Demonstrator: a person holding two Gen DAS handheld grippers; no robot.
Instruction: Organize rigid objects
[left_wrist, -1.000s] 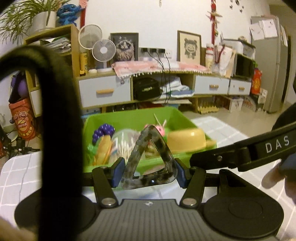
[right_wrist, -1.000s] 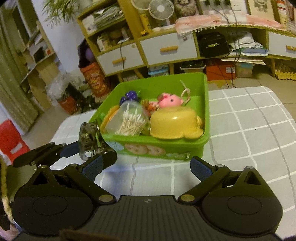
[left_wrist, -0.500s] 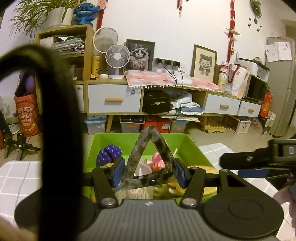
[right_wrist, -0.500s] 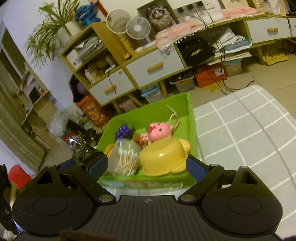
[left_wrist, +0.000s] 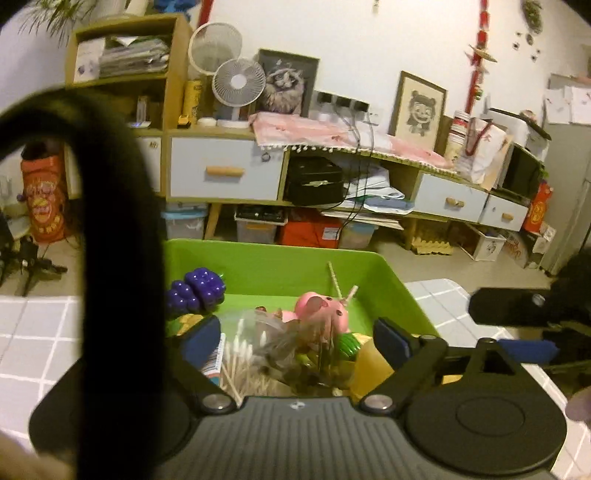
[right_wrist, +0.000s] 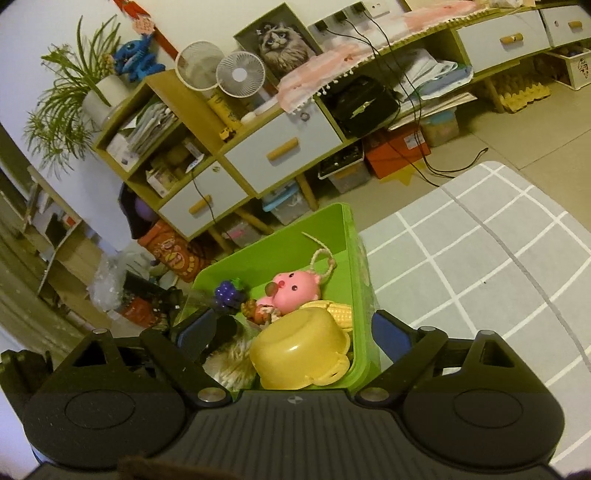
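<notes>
A green plastic bin (left_wrist: 280, 269) (right_wrist: 360, 280) sits on a grey checked cloth. It holds purple toy grapes (left_wrist: 195, 291), a pink pig toy (left_wrist: 325, 310) (right_wrist: 291, 291), a clear tub of cotton swabs (left_wrist: 243, 354), a yellow bowl upside down (right_wrist: 299, 347) and toy corn (right_wrist: 338, 310). My left gripper (left_wrist: 295, 341) is open over the bin. A blurred tortoiseshell hair clip (left_wrist: 291, 350) lies between its fingers on the contents. My right gripper (right_wrist: 286, 334) is open and empty above the bin's near side.
A wooden cabinet with pale drawers (left_wrist: 225, 173) and shelves stands behind, with fans (left_wrist: 236, 81), framed pictures and storage boxes on the floor. A thick black loop (left_wrist: 122, 258) blocks the left of the left wrist view. The checked cloth (right_wrist: 480, 258) extends right.
My left gripper opened and let go of the tortoiseshell clip, which dropped into the bin. Both grippers moved forward over the bin.
</notes>
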